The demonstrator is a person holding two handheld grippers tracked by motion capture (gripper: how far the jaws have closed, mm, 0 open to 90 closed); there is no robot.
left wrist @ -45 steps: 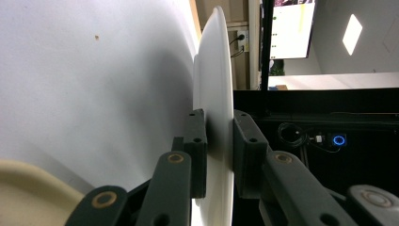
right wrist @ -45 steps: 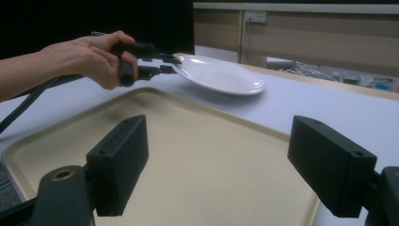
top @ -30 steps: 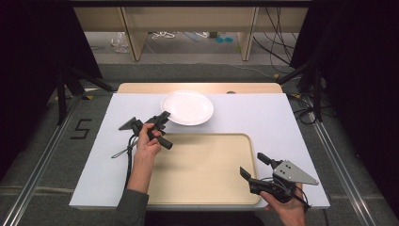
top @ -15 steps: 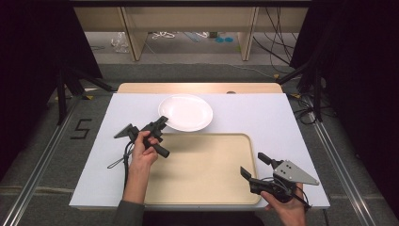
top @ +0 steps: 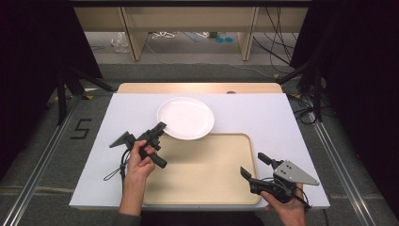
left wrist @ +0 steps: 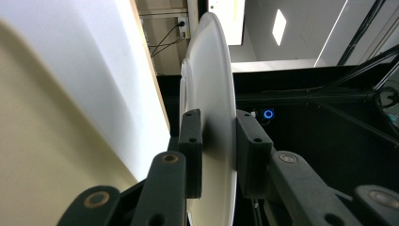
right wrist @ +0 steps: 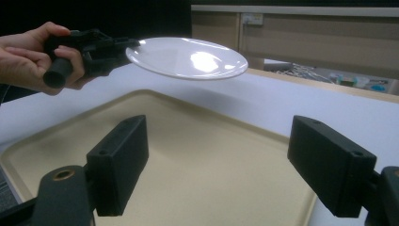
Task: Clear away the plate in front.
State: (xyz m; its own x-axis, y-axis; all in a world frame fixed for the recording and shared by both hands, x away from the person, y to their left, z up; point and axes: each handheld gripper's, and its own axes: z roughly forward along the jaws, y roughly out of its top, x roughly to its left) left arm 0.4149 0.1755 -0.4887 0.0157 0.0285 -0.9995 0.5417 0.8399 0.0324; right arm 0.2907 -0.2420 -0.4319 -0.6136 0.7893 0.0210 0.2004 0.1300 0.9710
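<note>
left gripper [top: 160, 128] in left hand [top: 140, 160], forearm entering from bottom edge, jaws aimed up and right, clamped on thin rim between pads. right gripper [top: 253, 165] in right hand [top: 284, 207] at lower right, jaws spread wide, nothing between them.

Grey floor [top: 42, 155], wooden shelving [top: 188, 21] behind table, cables [top: 282, 42] on floor, dark surroundings

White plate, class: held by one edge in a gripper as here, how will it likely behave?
The plate keeps its flat shape though the left gripper grips only its rim, so it is probably stiff. Its glossy glare suggests a slippery surface. Hanging clear above the tray, it may tilt or slip if the grip loosens.
</note>
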